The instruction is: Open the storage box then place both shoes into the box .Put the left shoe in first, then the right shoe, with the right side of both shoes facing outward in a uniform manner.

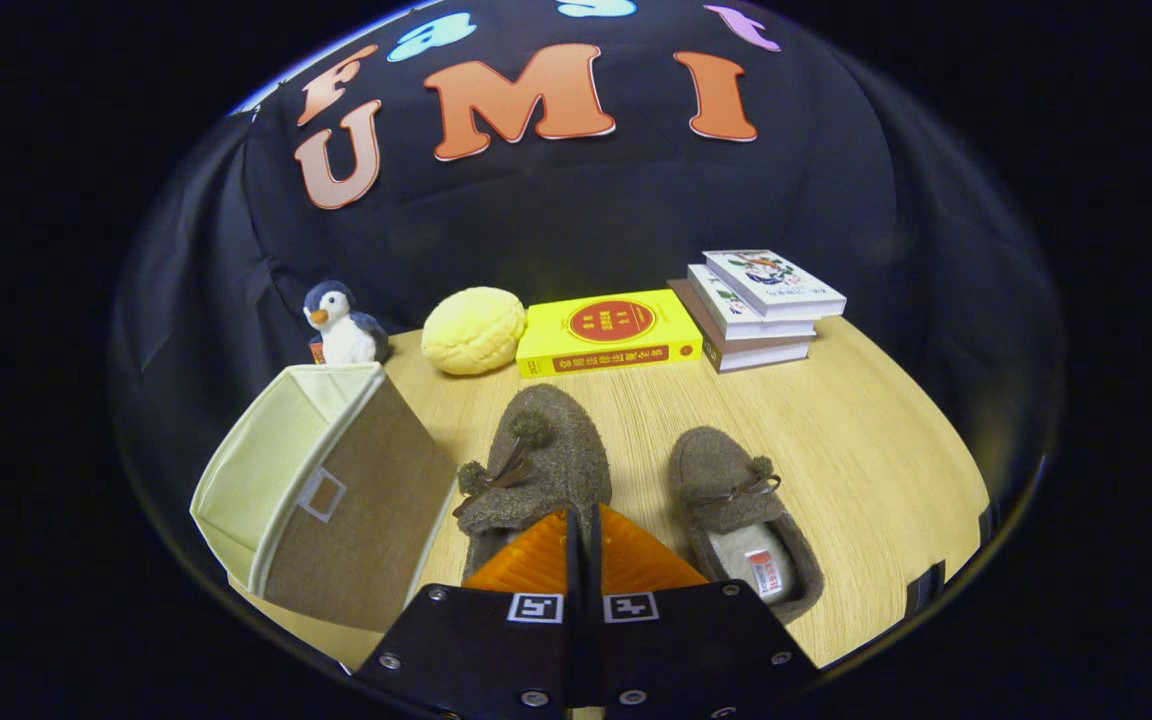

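Gripper view: hand-held gripper point(584, 520) fingers pressed together, empty, over left shoe point(536, 470); right shoe point(741, 515) at 3 o'clock, box point(331, 500) at 9; neither shoe boxed.

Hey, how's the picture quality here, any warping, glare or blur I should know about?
Gripper view: fisheye warping bows the table's far edge and tilts the storage box; light is even, shadows soft, with mild sheen on the yellow book; shoes and stacked books look sharp; the gripper fingers, closed together over the left shoe's heel, look oversized.
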`<action>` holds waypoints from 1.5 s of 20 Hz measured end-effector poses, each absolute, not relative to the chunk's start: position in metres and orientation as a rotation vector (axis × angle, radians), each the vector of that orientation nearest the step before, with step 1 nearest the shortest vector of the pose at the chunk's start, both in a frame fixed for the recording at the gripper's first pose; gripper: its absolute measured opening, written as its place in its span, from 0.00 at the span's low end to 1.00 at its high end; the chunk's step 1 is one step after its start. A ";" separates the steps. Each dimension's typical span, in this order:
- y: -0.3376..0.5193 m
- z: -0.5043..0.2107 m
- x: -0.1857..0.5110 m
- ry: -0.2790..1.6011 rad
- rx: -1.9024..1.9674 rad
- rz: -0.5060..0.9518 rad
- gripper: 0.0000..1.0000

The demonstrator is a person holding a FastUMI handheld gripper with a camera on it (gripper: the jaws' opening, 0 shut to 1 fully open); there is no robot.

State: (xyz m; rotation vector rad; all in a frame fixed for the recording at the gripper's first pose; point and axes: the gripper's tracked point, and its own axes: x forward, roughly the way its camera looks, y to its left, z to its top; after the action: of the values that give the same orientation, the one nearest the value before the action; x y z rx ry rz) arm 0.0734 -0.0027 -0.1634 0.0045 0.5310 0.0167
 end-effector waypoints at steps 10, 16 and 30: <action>0.086 -0.079 0.057 0.418 0.059 0.043 0.00; 0.141 -0.065 0.049 0.399 0.082 0.078 0.00; 0.255 -0.144 0.064 0.538 0.209 0.092 0.01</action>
State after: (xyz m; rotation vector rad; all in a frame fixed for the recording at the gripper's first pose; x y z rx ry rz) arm 0.0636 0.2554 -0.1443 0.2089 0.5381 0.0923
